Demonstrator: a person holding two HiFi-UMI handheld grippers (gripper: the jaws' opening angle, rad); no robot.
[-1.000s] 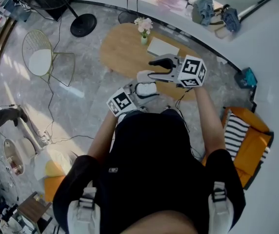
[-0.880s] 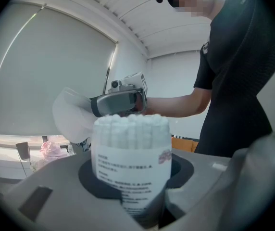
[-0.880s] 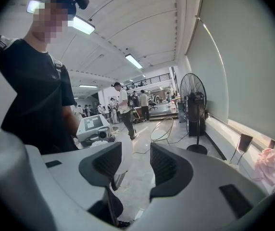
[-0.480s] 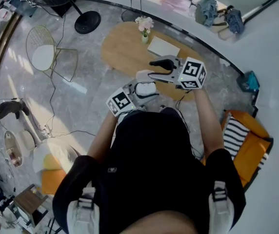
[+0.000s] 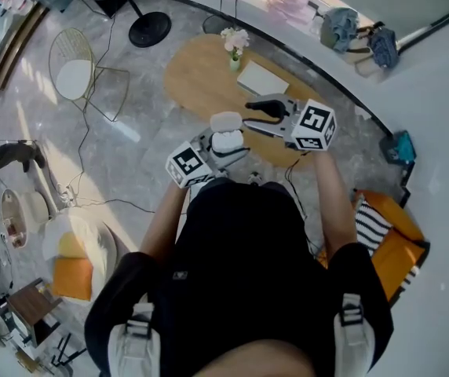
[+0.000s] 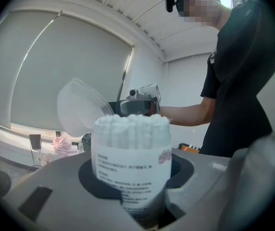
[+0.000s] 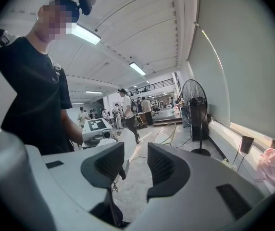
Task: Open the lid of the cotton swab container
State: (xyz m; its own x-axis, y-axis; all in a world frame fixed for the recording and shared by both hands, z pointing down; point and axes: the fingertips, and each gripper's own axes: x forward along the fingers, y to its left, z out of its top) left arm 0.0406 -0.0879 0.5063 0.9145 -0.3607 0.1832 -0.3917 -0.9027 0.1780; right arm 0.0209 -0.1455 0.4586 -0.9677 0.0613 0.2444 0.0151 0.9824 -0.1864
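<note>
My left gripper point(image 6: 130, 198) is clamped on the clear round plastic cotton swab container point(image 6: 131, 148). It holds it upright in the air in front of me, not on the oval wooden table point(image 5: 197, 77). The translucent white lid point(image 6: 82, 107) stands flipped up behind the container's left side, so I judge the opening done. My right gripper point(image 7: 130, 170) has its jaws a narrow gap apart with nothing between them, only floor shows through. In the head view it sits just beside the lid.

Risks: the white swabs point(image 6: 130, 124) are packed right up to the uncovered rim, so any tilt of the left gripper could spill them. The lid looks to hang by one edge only, so a bump from the right gripper could flop it shut or tear it off. The wall looks thin and too hard a squeeze could dent it.

Writing: white paper label point(image 6: 128, 170) with several lines of small dark print, too small to read. There is a small pinkish mark point(image 6: 165, 156) at its right edge, no brand legible
</note>
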